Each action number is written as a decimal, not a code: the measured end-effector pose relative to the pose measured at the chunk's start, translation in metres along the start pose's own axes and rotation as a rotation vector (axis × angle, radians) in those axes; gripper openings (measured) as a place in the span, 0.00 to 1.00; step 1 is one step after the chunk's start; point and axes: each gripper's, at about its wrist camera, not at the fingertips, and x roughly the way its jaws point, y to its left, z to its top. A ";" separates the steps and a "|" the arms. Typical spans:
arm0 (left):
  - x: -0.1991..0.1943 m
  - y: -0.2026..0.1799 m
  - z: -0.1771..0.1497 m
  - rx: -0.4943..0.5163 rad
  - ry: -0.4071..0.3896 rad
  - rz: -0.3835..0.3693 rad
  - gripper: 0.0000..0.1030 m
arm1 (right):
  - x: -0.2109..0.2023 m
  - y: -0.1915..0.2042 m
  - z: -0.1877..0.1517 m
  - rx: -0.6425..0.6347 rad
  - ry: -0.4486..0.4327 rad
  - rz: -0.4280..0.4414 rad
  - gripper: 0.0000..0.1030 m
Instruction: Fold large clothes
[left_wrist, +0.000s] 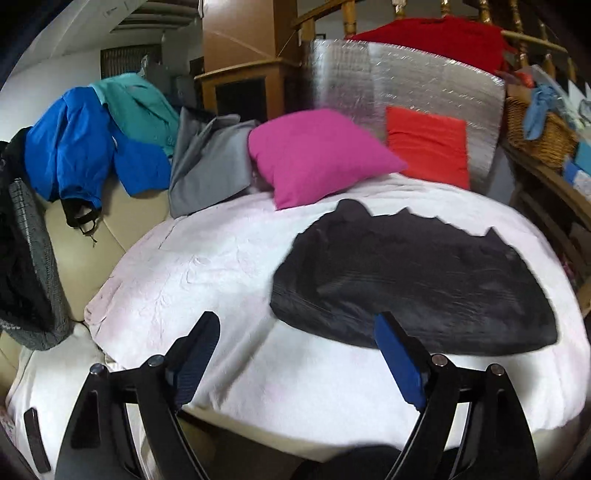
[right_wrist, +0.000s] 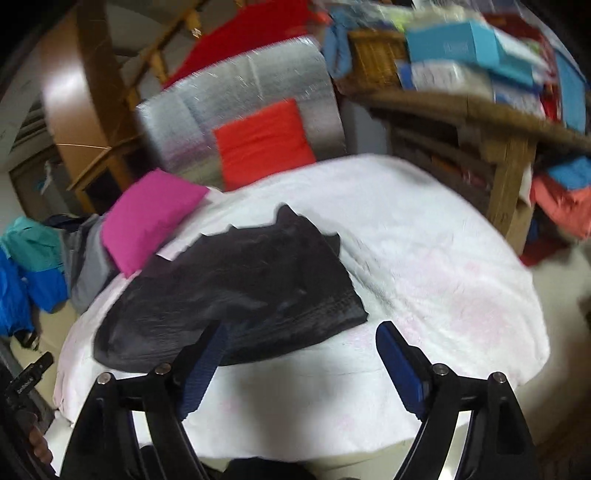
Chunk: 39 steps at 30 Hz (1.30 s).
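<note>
Hovering above the bed, I am holding my left gripper (left_wrist: 297, 325) and right gripper (right_wrist: 299, 334) spread wide with nothing between their blue pads. A dark garment (left_wrist: 413, 273) is lying folded and flat on the white sheet (left_wrist: 207, 266), just in front of a pink cushion (left_wrist: 314, 155) and a red cushion (left_wrist: 428, 147).

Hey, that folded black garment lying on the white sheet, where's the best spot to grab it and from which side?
Probably the near folded edge of the black garment, approached from the camera side, low over the white sheet. That edge looks thick and layered and faces both grippers, whose jaws stand open. The far edge is ragged and lies next to the magenta pillow.
</note>
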 end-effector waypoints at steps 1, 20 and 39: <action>-0.011 -0.003 -0.002 -0.004 -0.006 -0.013 0.84 | -0.011 0.005 -0.002 -0.014 -0.017 0.005 0.84; -0.193 -0.029 -0.025 0.101 -0.297 0.013 0.84 | -0.186 0.059 -0.040 -0.144 -0.227 0.020 0.87; -0.244 -0.021 -0.038 0.115 -0.395 0.029 0.97 | -0.200 0.096 -0.070 -0.171 -0.197 -0.008 0.89</action>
